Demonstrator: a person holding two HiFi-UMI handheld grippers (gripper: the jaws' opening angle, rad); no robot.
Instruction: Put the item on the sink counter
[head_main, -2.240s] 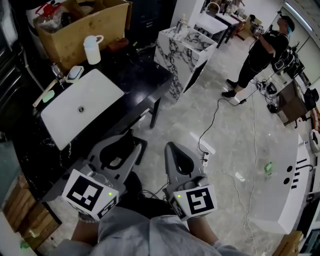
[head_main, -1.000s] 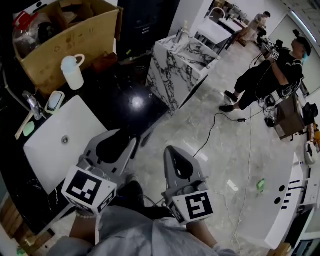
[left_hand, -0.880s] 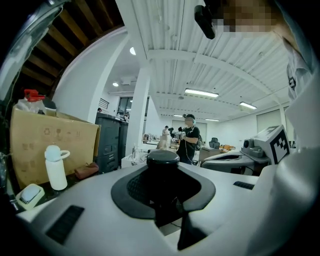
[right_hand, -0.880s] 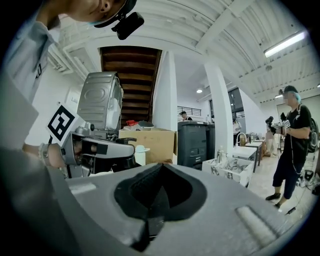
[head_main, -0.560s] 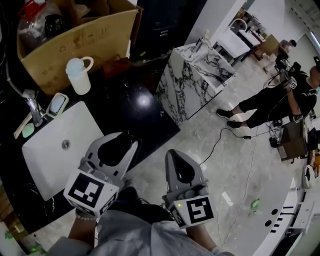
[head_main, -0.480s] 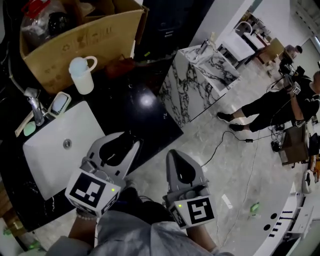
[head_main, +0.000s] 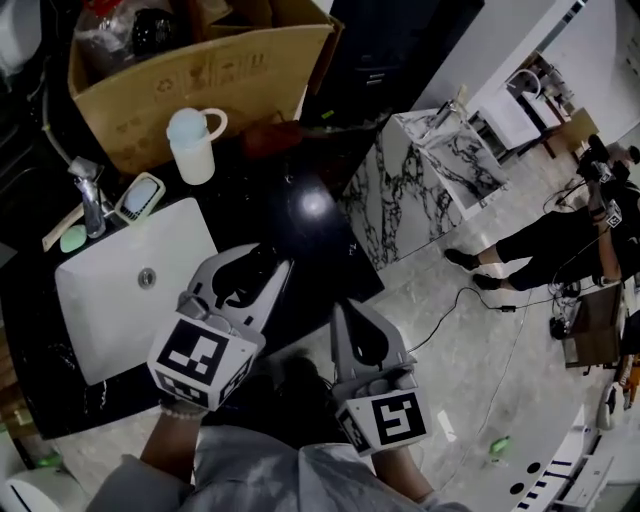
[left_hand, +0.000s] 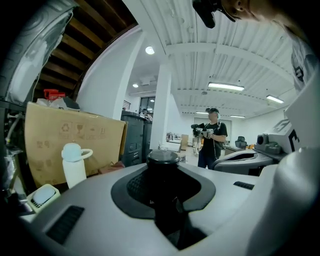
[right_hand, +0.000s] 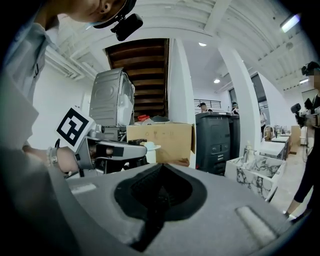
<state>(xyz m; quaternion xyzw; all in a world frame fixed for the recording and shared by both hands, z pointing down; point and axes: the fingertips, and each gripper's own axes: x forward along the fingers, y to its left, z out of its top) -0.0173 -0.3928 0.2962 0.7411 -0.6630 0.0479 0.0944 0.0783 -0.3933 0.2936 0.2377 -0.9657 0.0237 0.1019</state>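
Note:
My left gripper (head_main: 262, 262) is shut on a black, round-topped item (head_main: 243, 283). It hangs over the front part of the black sink counter (head_main: 305, 225), just right of the white basin (head_main: 120, 285). In the left gripper view the item (left_hand: 162, 158) stands upright between the jaws of the left gripper (left_hand: 163, 181), its lower part hidden by them. My right gripper (head_main: 345, 305) is shut and holds nothing, at the counter's front edge, mostly above the floor. In its own view the right gripper (right_hand: 161, 166) has its tips together.
A white lidded mug (head_main: 192, 145), a cardboard box (head_main: 205, 70), a faucet (head_main: 88, 195) and a soap dish (head_main: 140, 197) stand at the counter's back. A marble-patterned block (head_main: 420, 170) is to the right. A person (head_main: 560, 235) stands on the floor with cables nearby.
Both grippers have moved toward the sink counter. The left one with the black item was over the floor by the counter edge and is now above the counter beside the basin.

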